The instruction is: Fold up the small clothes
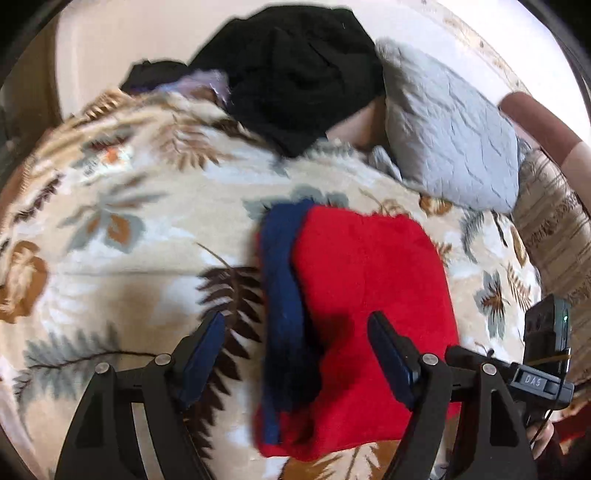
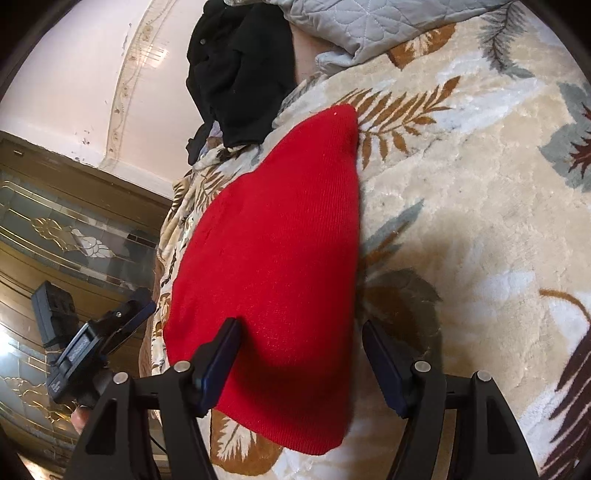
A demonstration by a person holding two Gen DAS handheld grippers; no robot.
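Note:
A folded red knitted garment (image 1: 369, 295) with a navy blue layer (image 1: 284, 280) along its left edge lies flat on a leaf-patterned blanket (image 1: 129, 229). My left gripper (image 1: 295, 328) hovers over its near end with the jaws wide open, and neither pad touches the cloth. In the right wrist view the same red garment (image 2: 280, 258) lies on the blanket (image 2: 461, 184). My right gripper (image 2: 301, 338) is open over its near right part, with the left fingertip (image 2: 231, 332) above the red cloth. Each view shows the other gripper at its edge (image 1: 546, 332) (image 2: 110, 332).
A heap of black clothes (image 1: 295, 77) (image 2: 240, 66) lies at the far end of the blanket, with a grey quilted pillow (image 1: 450, 125) (image 2: 351, 26) beside it. A striped cushion (image 1: 554, 236) sits at the right. Beyond the bed's left edge stands a wooden door with patterned glass (image 2: 55, 229).

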